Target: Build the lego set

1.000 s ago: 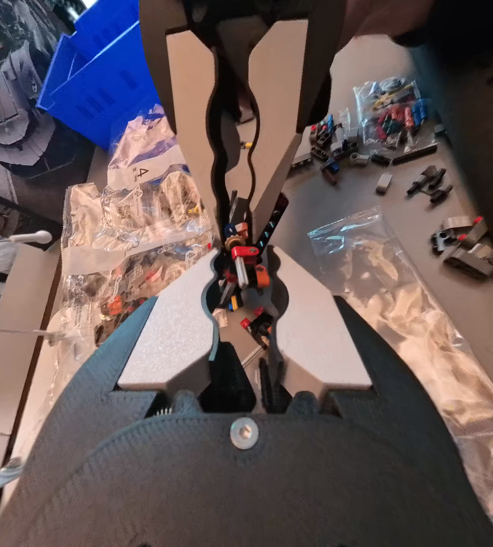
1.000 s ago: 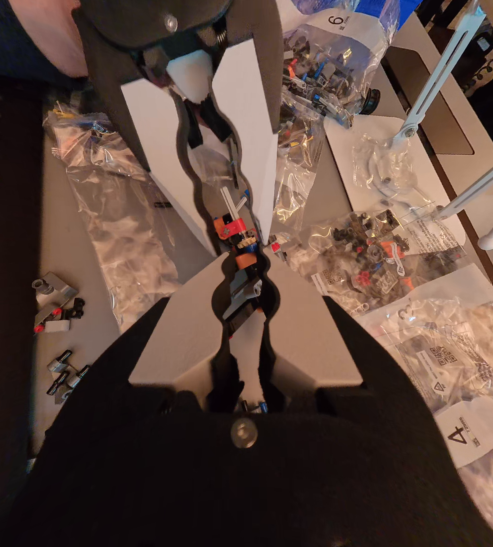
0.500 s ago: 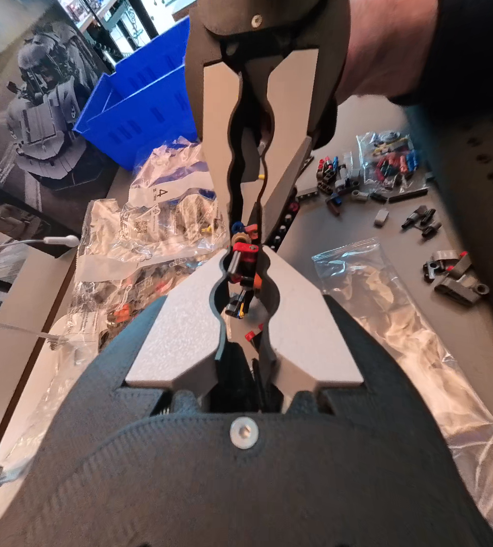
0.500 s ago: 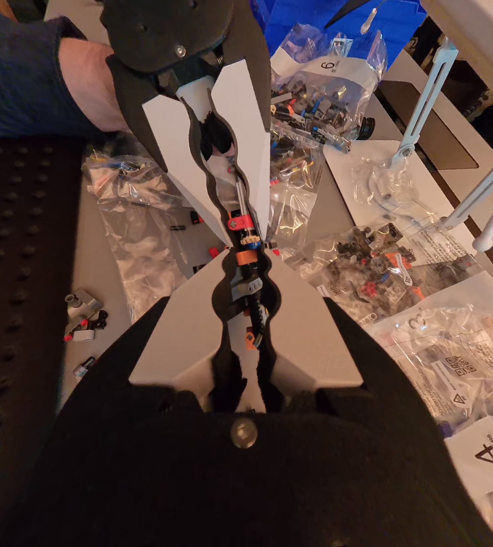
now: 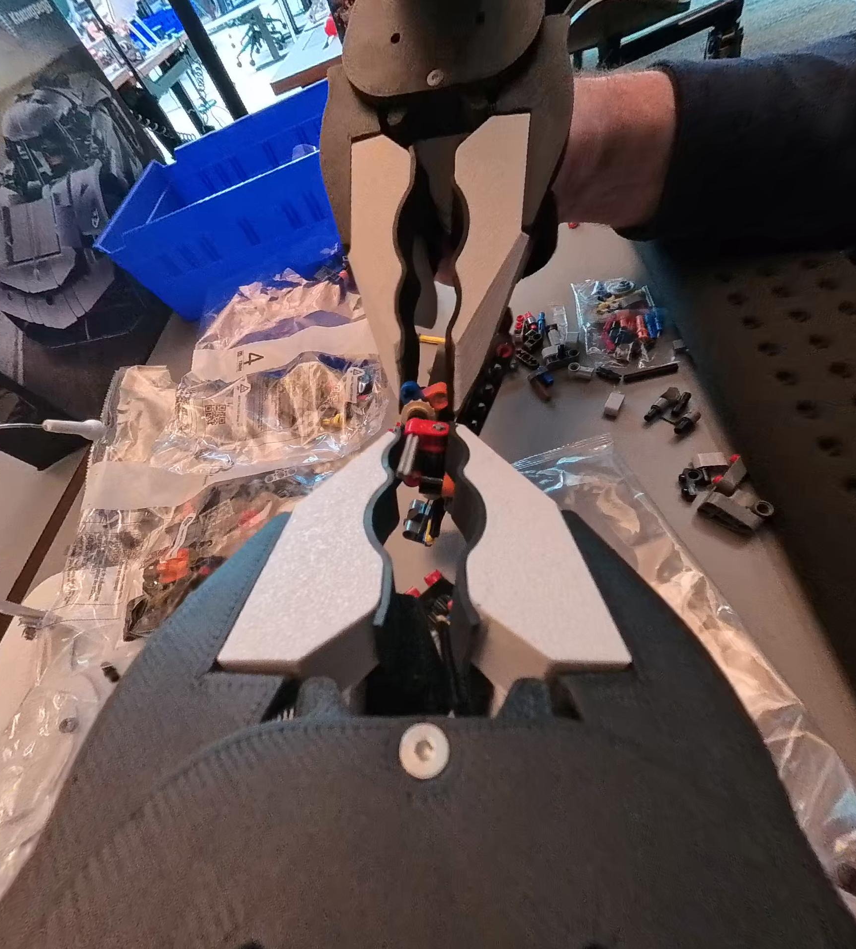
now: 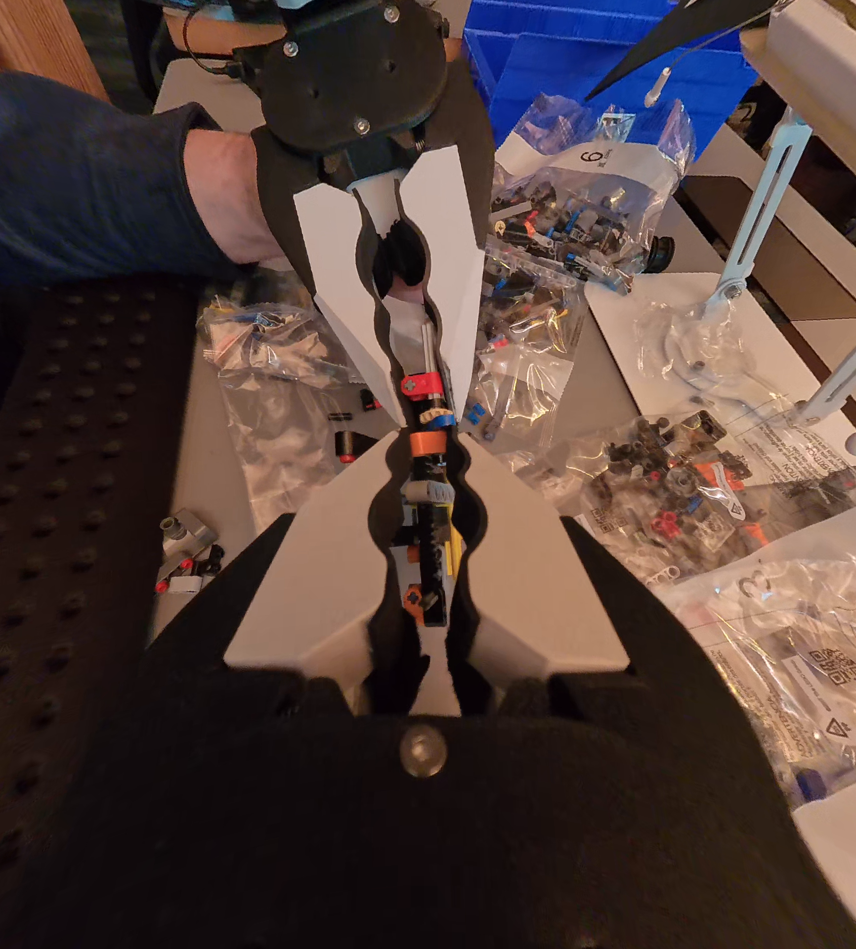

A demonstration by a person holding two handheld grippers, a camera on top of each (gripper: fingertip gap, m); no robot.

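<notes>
The small lego assembly point(image 6: 428, 513) hangs above the bench point(image 5: 621, 462), pinched between two tools that meet tip to tip. The right tool point(image 6: 428, 441) is narrowed on its orange-and-black end; the left tool point(image 5: 423, 436) is narrowed on the end with the red connector point(image 5: 426, 427) and grey axle. Both grips look shallow. Any twist or uneven push could pop the assembly apart and drop pieces among the parts bags point(image 5: 272, 390) left of it.

Crinkly clear plastic bags point(image 5: 272, 405) lie glossy on the matt grey desk point(image 5: 636, 493); the left gripper point(image 5: 423, 441) has rough, grainy pale fingers point(image 5: 313, 554) and a shiny metal screw point(image 5: 423, 751).
</notes>
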